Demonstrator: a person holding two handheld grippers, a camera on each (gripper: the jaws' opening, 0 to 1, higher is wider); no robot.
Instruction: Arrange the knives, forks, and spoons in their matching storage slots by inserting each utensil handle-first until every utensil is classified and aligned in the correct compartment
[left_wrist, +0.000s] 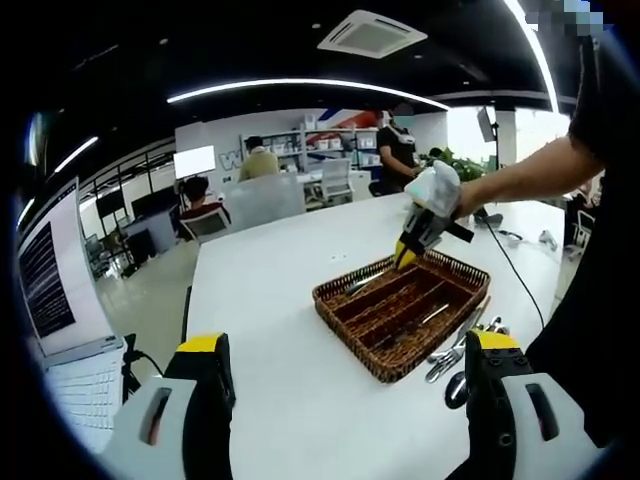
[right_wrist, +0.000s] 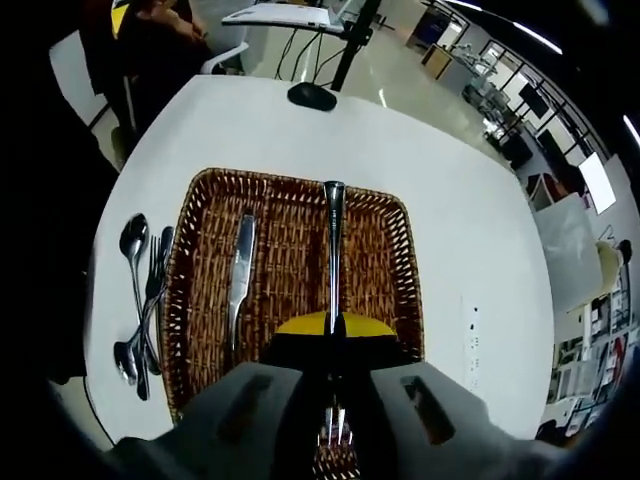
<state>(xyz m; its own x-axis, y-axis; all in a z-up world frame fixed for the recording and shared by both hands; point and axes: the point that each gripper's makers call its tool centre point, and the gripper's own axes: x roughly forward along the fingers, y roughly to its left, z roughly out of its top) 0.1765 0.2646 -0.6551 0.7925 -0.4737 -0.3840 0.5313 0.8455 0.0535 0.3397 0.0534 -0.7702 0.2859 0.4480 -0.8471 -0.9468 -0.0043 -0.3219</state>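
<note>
Silver utensil (right_wrist: 333, 255), slim and metal, is being gripped by the right tool (right_wrist: 333, 345), whose jaws are closed on it; its head is hidden between the jaws, so fork or spoon cannot be told. Its long axis is being kept along the basket's slots, handle end pointing away over the far edge. The brown woven wicker basket (right_wrist: 395, 260) is being carried by a white counter (right_wrist: 300, 130) in an open office with desks, shelves and people. A silver table knife (right_wrist: 240, 275) is lying in the basket's left slot. Loose silver spoons and forks (right_wrist: 142, 300) are lying beside the basket. The left tool (left_wrist: 345, 390) is being held open, well apart from the basket.
</note>
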